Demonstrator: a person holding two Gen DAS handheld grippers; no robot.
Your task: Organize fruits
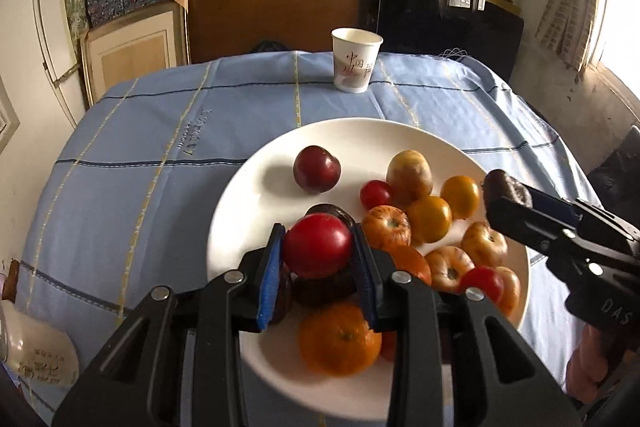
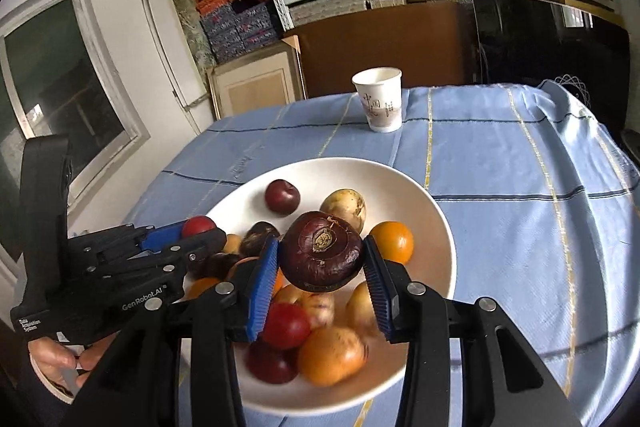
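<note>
Glossy white plate [image 1: 240, 211], woven tablecloth [image 1: 140, 147]

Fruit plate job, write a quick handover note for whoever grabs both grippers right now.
Left gripper: shut on a red tomato, held above the white plate.
Right gripper: shut on a dark purple round fruit, also over the plate.
Other fruits, including an orange and a plum, lie mixed on the plate. A paper cup stands behind.
Done: two fruits lifted. Left: place both, sort the others.
</note>
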